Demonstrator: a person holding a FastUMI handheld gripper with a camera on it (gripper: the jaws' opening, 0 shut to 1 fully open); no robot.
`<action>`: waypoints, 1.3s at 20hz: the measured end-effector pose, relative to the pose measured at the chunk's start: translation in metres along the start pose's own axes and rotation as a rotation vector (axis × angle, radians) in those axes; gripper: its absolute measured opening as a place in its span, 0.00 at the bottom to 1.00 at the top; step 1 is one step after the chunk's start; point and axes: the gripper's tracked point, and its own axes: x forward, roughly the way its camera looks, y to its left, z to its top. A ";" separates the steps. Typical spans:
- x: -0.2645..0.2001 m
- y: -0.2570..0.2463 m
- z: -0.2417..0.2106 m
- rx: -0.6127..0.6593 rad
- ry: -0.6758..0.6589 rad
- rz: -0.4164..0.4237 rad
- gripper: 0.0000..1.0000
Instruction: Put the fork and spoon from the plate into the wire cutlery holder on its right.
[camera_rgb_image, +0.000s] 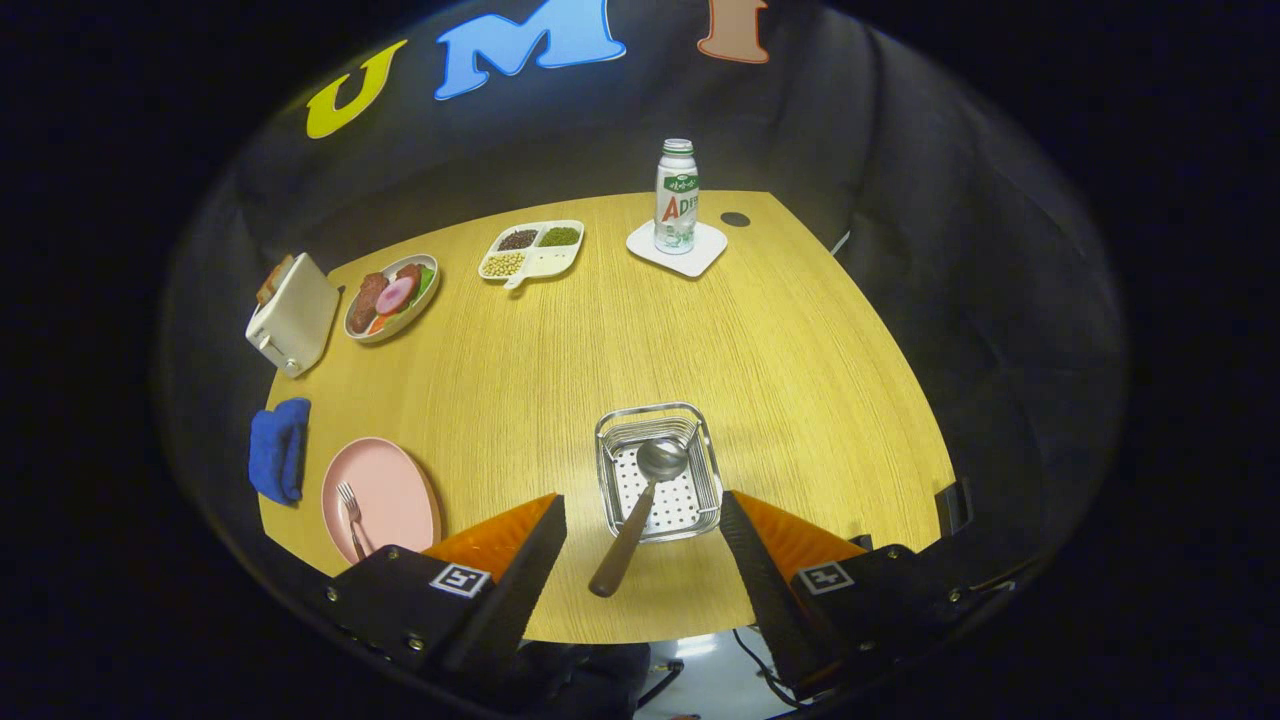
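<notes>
The fork (350, 517) handle's end is hidden behind the left fingers (500, 575), which stand apart.

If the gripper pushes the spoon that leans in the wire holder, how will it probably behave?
The spoon looks stiff, so it would likely pivot, not bend. Its handle sticks out over the holder rim, so a push may tip it out. The gripper is open, fingers either side of the handle.

Tool (640, 520) fingers spread wide, apparently gripping nothing.
</notes>
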 end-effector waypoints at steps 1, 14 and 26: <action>-0.001 0.004 0.003 -0.002 -0.011 0.004 0.96; -0.016 0.093 0.033 -0.096 -0.114 0.127 0.96; 0.010 0.240 -0.016 -0.292 -0.018 0.312 0.96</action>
